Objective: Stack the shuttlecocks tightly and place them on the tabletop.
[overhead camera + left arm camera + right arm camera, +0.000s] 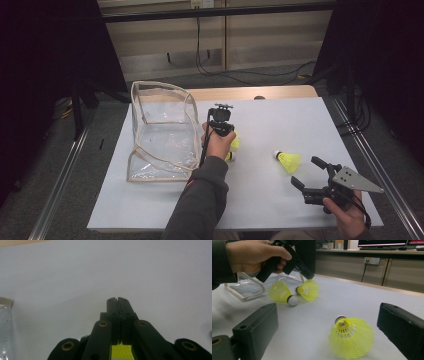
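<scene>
My left gripper is shut on the skirt edge of a yellow shuttlecock, close above the white table sheet. Yellow mesh shows under its closed jaws. A second yellow shuttlecock lies on the sheet just beside it, white cork toward me. A third shuttlecock lies to the right, a short way in front of my right gripper. The right gripper is open with its jaws wide apart, and this shuttlecock lies ahead between them, untouched.
A clear plastic bag with beige trim stands open on the left of the sheet, right beside my left hand. Metal rails run along both table sides. Cables lie on the floor beyond the far wooden edge.
</scene>
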Available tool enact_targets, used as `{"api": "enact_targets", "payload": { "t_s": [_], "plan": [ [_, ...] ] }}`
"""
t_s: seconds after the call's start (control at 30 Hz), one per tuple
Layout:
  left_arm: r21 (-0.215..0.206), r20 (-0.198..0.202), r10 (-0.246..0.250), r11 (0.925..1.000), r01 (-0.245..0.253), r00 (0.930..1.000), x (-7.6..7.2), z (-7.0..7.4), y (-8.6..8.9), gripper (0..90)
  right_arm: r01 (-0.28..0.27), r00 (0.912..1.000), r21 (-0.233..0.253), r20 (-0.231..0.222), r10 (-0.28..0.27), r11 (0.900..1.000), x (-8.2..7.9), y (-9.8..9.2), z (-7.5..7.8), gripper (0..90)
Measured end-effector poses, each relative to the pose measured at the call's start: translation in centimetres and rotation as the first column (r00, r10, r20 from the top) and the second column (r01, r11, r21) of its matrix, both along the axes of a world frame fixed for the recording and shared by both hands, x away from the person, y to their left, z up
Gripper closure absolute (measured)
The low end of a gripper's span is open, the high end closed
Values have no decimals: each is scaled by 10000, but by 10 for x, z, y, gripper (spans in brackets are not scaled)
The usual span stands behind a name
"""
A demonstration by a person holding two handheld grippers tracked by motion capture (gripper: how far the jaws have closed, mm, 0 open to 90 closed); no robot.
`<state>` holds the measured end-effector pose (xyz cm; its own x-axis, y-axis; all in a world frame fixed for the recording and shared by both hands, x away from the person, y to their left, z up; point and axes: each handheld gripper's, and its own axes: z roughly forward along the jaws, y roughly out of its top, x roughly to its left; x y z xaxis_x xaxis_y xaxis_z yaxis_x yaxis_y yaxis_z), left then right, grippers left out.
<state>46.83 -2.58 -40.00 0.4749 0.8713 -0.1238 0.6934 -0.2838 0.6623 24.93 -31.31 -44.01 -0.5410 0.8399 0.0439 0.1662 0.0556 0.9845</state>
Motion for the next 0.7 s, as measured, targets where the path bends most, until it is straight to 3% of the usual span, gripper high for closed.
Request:
{"api": "enact_targets", "payload": {
  "t_s": [0.7],
  "plan": [
    [-128, 42, 147, 9998, -147, 9999, 0, 1, 3, 872, 16, 10000, -11, -20, -16, 10000, 0, 0, 0, 30]
  ]
}}
